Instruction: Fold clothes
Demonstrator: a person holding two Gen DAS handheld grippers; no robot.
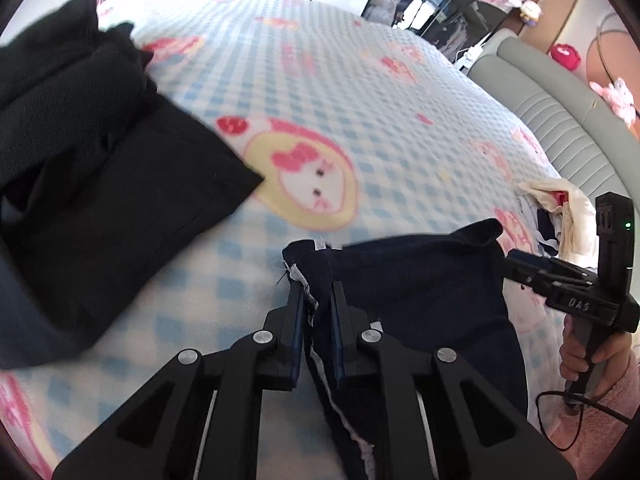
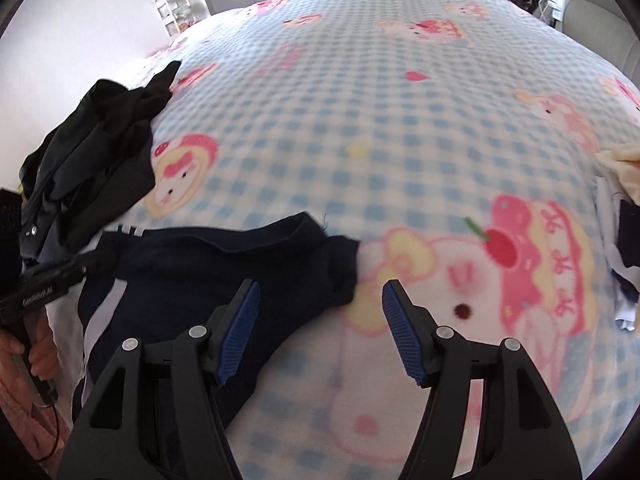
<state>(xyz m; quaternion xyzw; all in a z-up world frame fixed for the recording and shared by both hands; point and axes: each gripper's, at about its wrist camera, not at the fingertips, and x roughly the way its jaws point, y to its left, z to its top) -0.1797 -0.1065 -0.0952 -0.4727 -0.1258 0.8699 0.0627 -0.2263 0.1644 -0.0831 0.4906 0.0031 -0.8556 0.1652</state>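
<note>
A navy garment [image 1: 412, 292] with white trim lies on the blue checked cartoon blanket [image 1: 360, 92]. My left gripper [image 1: 316, 284] is shut on the navy garment's hem and white label. In the right wrist view the navy garment [image 2: 224, 264] lies at lower left, and my right gripper [image 2: 320, 296] is open and empty just above its right corner. The right gripper also shows in the left wrist view [image 1: 516, 264] at the garment's far edge. The left gripper shows at the left edge of the right wrist view [image 2: 86, 264].
A pile of black clothes [image 1: 92, 148] lies at the left of the bed, also seen in the right wrist view [image 2: 100, 152]. Cream and white clothes [image 1: 568, 216] lie at the right edge. A grey padded headboard [image 1: 560, 108] stands behind.
</note>
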